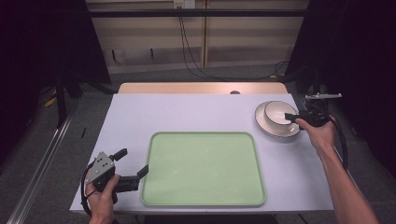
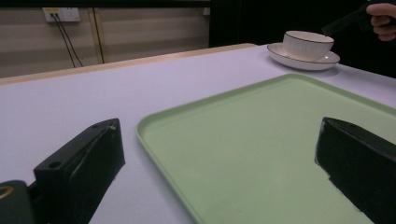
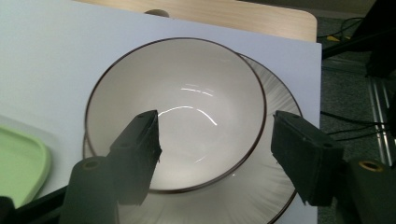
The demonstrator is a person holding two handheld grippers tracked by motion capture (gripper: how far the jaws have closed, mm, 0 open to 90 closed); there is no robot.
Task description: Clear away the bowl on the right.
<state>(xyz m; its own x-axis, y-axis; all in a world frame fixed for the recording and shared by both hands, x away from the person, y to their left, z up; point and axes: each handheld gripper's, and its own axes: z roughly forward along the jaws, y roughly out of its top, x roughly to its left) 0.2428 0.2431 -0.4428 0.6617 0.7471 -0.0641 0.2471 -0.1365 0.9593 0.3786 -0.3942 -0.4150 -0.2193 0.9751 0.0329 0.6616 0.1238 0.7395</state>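
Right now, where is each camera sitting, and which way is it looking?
High view: above the person's side, looking forward and down at the table; both forearms, left gripper, right gripper.
Left gripper view: rides the left gripper, low, looking across the green tray; own black jaws, wide apart.
Right gripper view: rides the right gripper, looking down into the bowl; own jaws.
Shared: all three show the bowl on its plate.
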